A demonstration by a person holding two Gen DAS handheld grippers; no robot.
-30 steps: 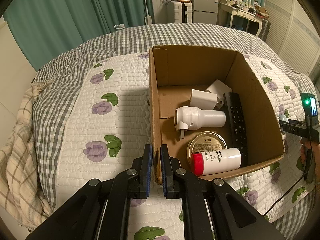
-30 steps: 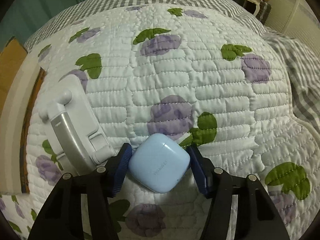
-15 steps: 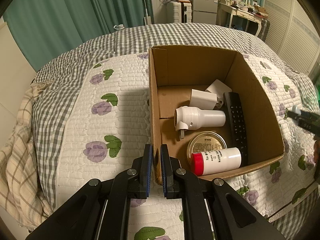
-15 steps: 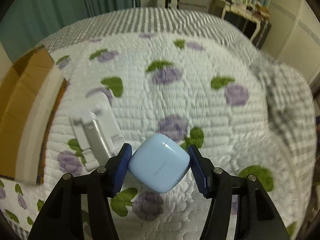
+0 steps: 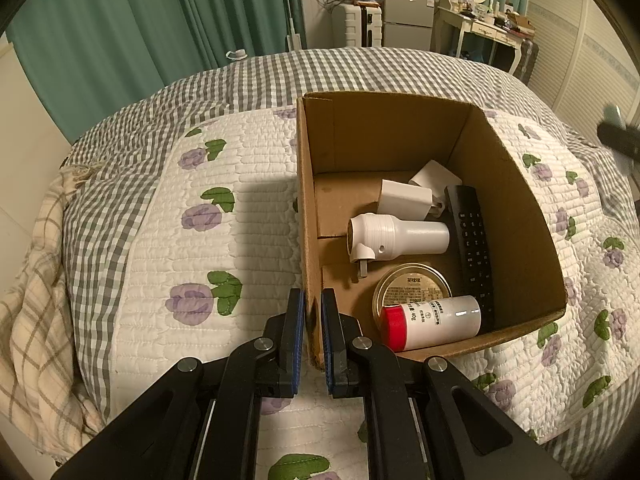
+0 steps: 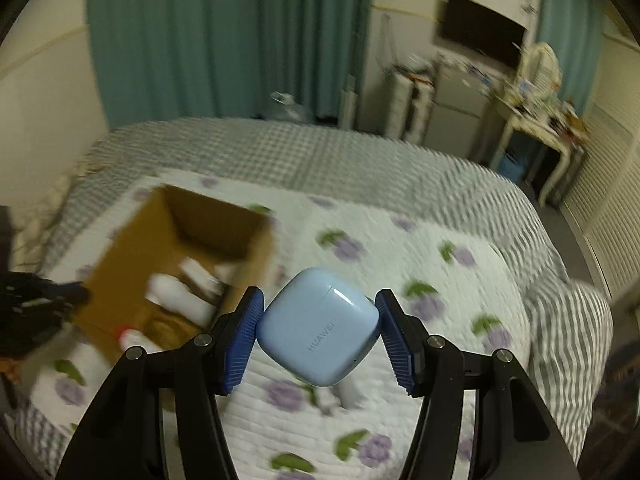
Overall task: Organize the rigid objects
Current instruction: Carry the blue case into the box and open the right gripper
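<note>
Left hand-held gripper pinches the cardboard box wall; right hand-held gripper clamps an earbud case (pale blue)

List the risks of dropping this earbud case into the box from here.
1. The blue earbud case sits corner-wise between the right tongs, so it may twist loose.
2. The cardboard box is off to the left, not underneath.
3. It could strike the red-capped bottle or the remote.

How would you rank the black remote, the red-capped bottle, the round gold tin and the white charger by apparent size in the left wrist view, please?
1. black remote, longest.
2. red-capped bottle, though it lies nearer the camera, which flatters it.
3. round gold tin, partly hidden by the bottle, so unsure against it.
4. white charger, smallest but farthest.
</note>
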